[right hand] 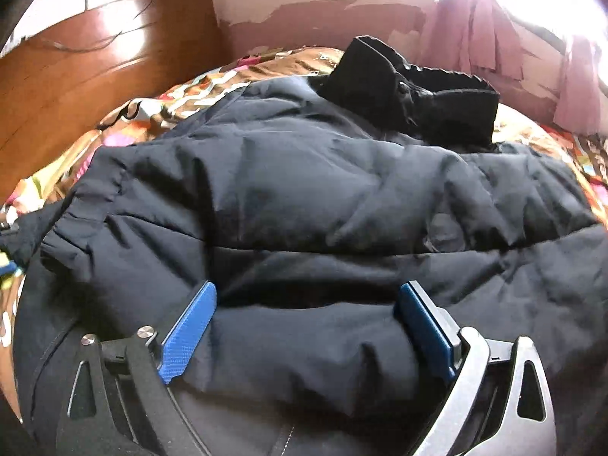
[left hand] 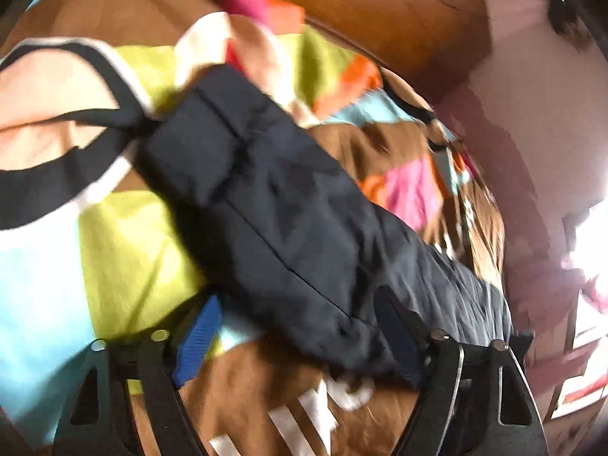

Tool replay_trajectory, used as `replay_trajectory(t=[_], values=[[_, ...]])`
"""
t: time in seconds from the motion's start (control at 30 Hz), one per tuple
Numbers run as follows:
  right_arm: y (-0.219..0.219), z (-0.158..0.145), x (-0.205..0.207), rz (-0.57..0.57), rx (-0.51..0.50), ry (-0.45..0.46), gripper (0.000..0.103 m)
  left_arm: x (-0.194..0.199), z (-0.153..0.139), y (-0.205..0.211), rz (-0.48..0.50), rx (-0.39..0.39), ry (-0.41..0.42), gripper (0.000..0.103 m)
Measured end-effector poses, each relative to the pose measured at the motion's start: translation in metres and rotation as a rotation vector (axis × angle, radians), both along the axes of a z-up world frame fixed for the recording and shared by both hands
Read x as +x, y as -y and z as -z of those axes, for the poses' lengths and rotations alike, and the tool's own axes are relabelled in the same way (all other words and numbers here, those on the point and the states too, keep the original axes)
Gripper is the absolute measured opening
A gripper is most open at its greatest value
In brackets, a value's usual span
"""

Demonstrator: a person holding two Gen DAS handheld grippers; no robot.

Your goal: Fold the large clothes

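A dark navy padded jacket lies on a bed with a colourful patterned bedspread. In the right wrist view its black collar stands up at the far end. My right gripper is open, its blue pads set wide apart with a puffy fold of the jacket bulging between them. In the left wrist view a jacket sleeve stretches away from my left gripper. The sleeve's near end sits between the wide-apart fingers. The view is blurred.
A brown wooden headboard runs along the far side of the bed; it also shows in the right wrist view. A pink wall and pink curtains by a bright window lie beyond.
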State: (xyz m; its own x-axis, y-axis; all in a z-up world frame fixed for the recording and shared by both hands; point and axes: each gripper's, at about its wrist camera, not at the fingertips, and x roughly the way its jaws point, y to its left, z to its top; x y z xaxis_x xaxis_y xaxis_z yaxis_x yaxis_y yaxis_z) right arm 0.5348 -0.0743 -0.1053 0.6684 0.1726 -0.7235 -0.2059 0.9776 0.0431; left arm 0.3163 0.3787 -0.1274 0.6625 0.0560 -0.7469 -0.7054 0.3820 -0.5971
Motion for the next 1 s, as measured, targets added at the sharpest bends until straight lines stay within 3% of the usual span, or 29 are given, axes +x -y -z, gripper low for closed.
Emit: replay_trajectory(t=[0.07, 0.13, 0.17, 0.27, 0.47, 0.63, 0.73, 0.83, 1.0], values=[[0.003, 0.003, 0.0, -0.003, 0.017, 0.005, 0.099, 0.001, 0.005, -0.004, -0.004, -0.007, 0.005, 0.045], [0.002, 0.006, 0.0, -0.006, 0.015, 0.015, 0.099, 0.002, 0.005, -0.005, 0.007, -0.003, 0.014, 0.011], [0.001, 0.007, -0.001, -0.006, 0.01, 0.023, 0.1, 0.002, 0.005, -0.005, 0.012, -0.005, 0.044, 0.005], [-0.001, 0.008, -0.003, -0.003, 0.004, 0.045, 0.1, -0.001, -0.016, 0.003, 0.019, 0.059, 0.127, 0.004], [0.013, -0.008, -0.008, 0.033, 0.035, 0.02, 0.1, 0.012, -0.093, 0.039, 0.121, 0.308, 0.202, 0.004], [0.05, -0.037, -0.025, 0.079, 0.163, 0.042, 0.1, 0.028, -0.176, 0.095, 0.315, 0.547, 0.304, 0.004], [0.074, -0.052, -0.036, 0.104, 0.172, 0.065, 0.1, 0.035, -0.217, 0.143, 0.45, 0.683, 0.359, 0.004], [0.098, -0.061, -0.046, 0.118, 0.18, 0.067, 0.1, 0.042, -0.246, 0.196, 0.596, 0.748, 0.419, 0.004], [0.143, -0.077, -0.064, 0.157, 0.225, 0.082, 0.1, 0.055, -0.268, 0.279, 0.812, 0.764, 0.488, 0.004]])
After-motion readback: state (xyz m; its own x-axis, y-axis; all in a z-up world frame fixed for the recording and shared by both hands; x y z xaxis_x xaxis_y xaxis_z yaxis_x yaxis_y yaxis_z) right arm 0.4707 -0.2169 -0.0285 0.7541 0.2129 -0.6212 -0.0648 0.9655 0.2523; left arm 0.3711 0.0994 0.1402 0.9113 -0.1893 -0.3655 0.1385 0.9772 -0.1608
